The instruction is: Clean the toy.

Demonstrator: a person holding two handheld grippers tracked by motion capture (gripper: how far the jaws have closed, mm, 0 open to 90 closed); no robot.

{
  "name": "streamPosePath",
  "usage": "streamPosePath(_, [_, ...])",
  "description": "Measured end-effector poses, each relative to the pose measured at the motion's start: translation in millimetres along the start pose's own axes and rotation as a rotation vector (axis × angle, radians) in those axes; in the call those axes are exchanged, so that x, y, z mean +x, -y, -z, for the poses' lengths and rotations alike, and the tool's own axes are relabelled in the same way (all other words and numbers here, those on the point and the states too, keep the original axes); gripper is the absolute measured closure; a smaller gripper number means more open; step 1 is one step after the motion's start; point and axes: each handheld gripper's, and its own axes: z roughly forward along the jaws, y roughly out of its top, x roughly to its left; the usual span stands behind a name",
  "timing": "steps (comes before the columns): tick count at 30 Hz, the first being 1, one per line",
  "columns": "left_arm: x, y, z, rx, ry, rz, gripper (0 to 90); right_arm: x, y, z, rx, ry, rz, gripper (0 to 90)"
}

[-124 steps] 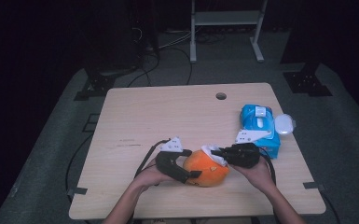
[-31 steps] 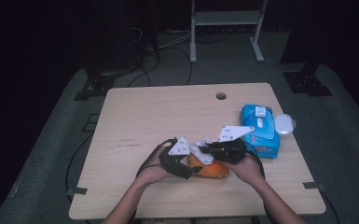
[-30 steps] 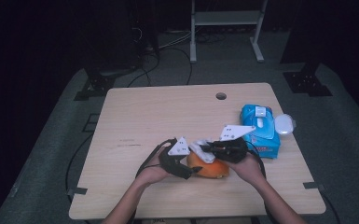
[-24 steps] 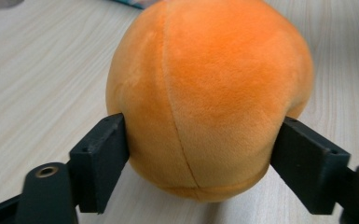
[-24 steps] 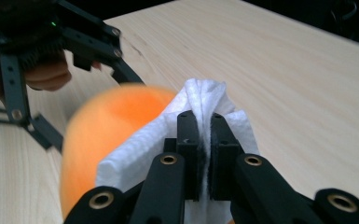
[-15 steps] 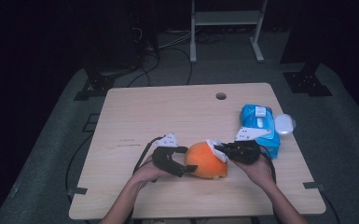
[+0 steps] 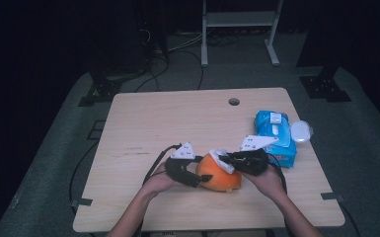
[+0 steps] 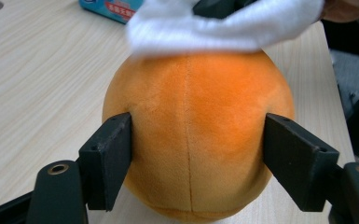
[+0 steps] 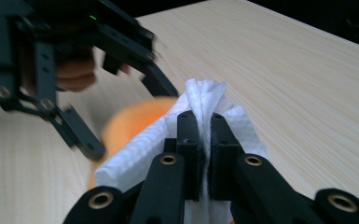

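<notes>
high view: one orange plush ball (image 7: 216,177), one white wipe (image 7: 221,160), one blue packet (image 7: 275,136).

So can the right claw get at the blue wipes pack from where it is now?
Probably yes: the blue wipes pack lies just behind the right claw with bare table between, but that claw is shut on a white wipe against the orange plush ball.
</notes>
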Motion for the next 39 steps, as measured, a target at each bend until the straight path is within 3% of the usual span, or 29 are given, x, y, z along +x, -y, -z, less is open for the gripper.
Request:
streamPosePath(5, [-4.2, 1.7, 0.4, 0.03, -0.015, -0.052, 27.1, 13.4, -9.4, -13.0, 0.016, -0.04, 0.054, 84.4])
streamPosePath(11, [-0.5, 10.8, 1.8, 0.013, -0.013, -0.032, 27.4, -0.4, -0.1, -2.3, 0.019, -0.005, 0.02, 84.4])
streamPosePath(16, [2.9, 16.6, 4.3, 0.017, -0.009, -0.014, 27.1, -12.6, 16.3, 11.6, 0.03, 0.027, -0.035, 84.4])
streamPosePath(19, [3.2, 12.7, 6.2, 0.005, 0.001, 0.009, 20.8, -10.9, 19.3, 12.5, 0.027, 0.033, -0.04, 84.4])
streamPosePath(23, [0.5, 2.5, 9.4, -0.073, 0.014, 0.033, 16.4, -6.9, 17.1, 8.0, 0.014, 0.023, -0.033, 84.3])
streamPosePath(27, [-1.8, -3.0, 1.7, -0.049, 0.004, 0.001, 16.5, 2.1, 8.2, 1.7, 0.005, 0.003, -0.003, 84.4])
streamPosePath(31, [1.5, 5.0, 0.0, -0.036, -0.007, 0.033, 17.3, 9.1, 6.3, -2.3, -0.002, -0.012, 0.014, 84.4])
streamPosePath(39, [9.0, 20.7, 5.0, -0.048, -0.008, 0.087, 22.6, -8.9, 29.0, 12.8, -0.024, 0.03, -0.073, 84.3])
